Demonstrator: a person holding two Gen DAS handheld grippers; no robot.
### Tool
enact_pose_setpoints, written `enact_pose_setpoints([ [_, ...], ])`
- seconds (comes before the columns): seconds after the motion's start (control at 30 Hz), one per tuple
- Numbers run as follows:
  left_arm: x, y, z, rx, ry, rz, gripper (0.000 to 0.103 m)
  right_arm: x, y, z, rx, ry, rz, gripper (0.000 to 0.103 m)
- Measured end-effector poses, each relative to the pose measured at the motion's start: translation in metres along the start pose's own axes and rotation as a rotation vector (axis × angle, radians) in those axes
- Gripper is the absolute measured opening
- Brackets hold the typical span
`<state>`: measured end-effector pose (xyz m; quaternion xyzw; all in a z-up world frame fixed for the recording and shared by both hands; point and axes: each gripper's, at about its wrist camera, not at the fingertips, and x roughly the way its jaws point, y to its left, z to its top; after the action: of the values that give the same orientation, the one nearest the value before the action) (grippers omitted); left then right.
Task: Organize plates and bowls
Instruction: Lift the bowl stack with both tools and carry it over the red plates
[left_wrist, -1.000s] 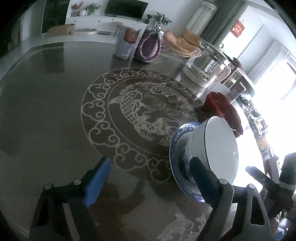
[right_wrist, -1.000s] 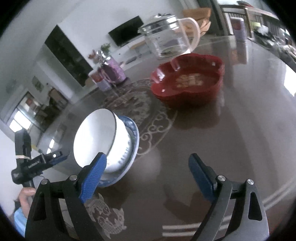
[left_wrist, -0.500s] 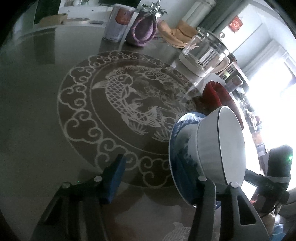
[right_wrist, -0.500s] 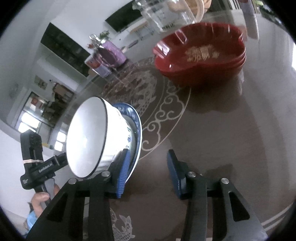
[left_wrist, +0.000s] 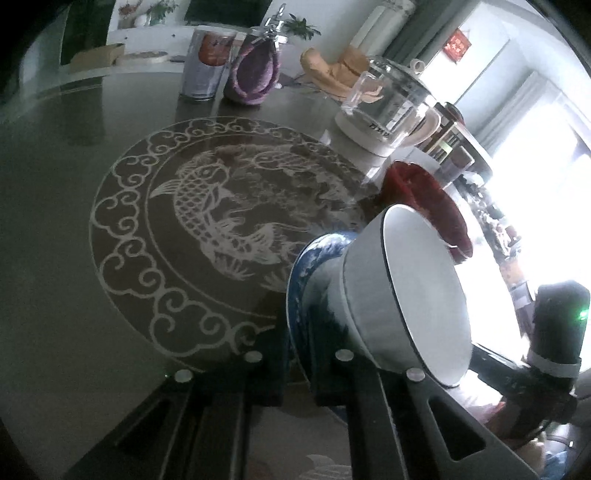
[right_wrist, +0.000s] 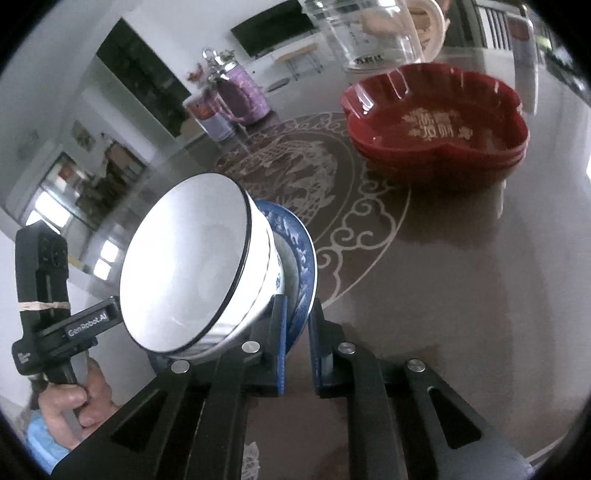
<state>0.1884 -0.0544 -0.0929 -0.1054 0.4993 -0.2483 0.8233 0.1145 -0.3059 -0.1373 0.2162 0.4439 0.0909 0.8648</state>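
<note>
A white bowl with a dark rim (left_wrist: 410, 295) (right_wrist: 188, 273) sits in a blue-patterned plate (left_wrist: 301, 295) (right_wrist: 304, 258). My left gripper (left_wrist: 297, 373) is shut on one edge of the plate. My right gripper (right_wrist: 297, 350) is shut on the opposite edge. The plate and bowl look held between them just above the dark table. A stack of red scalloped bowls (right_wrist: 439, 122) (left_wrist: 432, 199) stands on the table beyond.
A glass kettle (left_wrist: 388, 107) (right_wrist: 369, 33), a purple-sleeved jug (left_wrist: 256, 74) (right_wrist: 240, 92) and a can (left_wrist: 205, 62) (right_wrist: 210, 118) stand at the far side. The dark table carries a fish pattern (left_wrist: 221, 218) in its middle.
Both grippers moved in from open and closed on opposite edges of the blue plate. The plate with the bowl now sits nearer in both views.
</note>
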Motion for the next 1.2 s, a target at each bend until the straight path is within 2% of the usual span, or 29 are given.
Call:
enact_pose_setpoints([
  [0.13,0.001,-0.012,0.006,0.043,-0.012,0.023,0.007,-0.009,-0.002,0.004,-0.013,-0.026,-0.006,0.013],
  [0.3,-0.001,-0.026,0.018,0.049,-0.026,0.004,0.007,-0.027,-0.004,0.017,-0.022,-0.068,-0.009,0.013],
  [0.6,0.002,-0.087,0.074,0.122,-0.083,-0.045,0.007,-0.061,-0.026,0.062,-0.028,-0.148,-0.042,0.014],
  [0.9,0.067,-0.143,0.124,0.174,-0.089,-0.093,0.007,-0.075,-0.078,0.115,-0.021,-0.209,-0.146,0.014],
  [1.03,0.103,-0.154,0.137,0.194,-0.087,-0.08,0.007,-0.06,-0.106,0.131,-0.001,-0.203,-0.177,0.014],
  [1.2,0.139,-0.155,0.137,0.217,-0.052,-0.032,0.008,-0.038,-0.128,0.134,0.023,-0.185,-0.204,0.014],
])
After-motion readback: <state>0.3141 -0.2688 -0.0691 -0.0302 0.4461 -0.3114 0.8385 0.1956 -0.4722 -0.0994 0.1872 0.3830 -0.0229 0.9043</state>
